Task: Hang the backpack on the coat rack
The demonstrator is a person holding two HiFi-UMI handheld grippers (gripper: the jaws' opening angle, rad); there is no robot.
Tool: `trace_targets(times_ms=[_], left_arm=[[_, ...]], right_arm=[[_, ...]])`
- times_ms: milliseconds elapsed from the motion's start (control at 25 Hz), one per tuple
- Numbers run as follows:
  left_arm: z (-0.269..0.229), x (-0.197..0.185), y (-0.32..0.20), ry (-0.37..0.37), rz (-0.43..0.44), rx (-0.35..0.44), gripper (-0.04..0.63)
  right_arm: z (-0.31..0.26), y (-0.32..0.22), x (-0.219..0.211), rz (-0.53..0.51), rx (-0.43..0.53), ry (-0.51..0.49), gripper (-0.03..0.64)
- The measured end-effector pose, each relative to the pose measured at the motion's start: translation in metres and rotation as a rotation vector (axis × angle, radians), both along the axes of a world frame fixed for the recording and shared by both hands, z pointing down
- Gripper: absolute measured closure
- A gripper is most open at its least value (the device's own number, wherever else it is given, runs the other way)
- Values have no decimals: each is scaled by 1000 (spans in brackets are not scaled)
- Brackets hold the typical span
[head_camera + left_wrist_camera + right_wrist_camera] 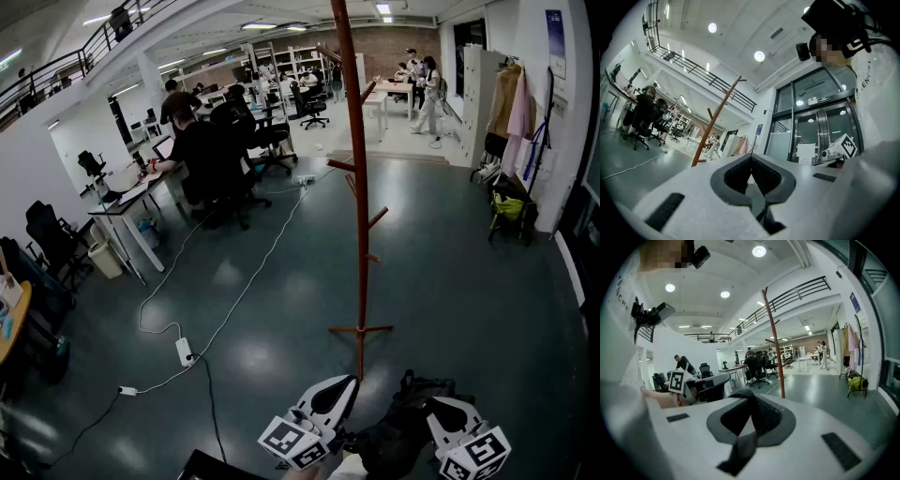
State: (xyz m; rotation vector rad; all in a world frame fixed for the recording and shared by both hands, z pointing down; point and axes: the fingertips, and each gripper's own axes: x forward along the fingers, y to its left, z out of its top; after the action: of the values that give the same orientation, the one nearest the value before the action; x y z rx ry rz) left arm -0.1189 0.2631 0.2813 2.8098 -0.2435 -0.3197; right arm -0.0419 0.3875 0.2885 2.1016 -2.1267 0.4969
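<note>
Fingers (736, 176) of the left gripper (751, 164) are pressed together on a dark strap (761, 213), and the right gripper (749, 399) is clamped on a second strap (739, 451). The backpack (403, 433) is held low at bottom centre, between the grippers, below the rack (360, 187). It is judged soft, saggy and fairly heavy, so it is best gripped by its straps or top loop.
</note>
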Motion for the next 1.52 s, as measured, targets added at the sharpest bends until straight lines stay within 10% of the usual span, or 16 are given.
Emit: trace_targets(times_ms=[480,1520], left_arm=[[-7,92,-102,-4,48,51,586],[59,249,-268,-102,-126,-14,586]], right_arm=[[10,-125,75,35,11,11,583],[76,-330,201,-175,-106,-10,583]])
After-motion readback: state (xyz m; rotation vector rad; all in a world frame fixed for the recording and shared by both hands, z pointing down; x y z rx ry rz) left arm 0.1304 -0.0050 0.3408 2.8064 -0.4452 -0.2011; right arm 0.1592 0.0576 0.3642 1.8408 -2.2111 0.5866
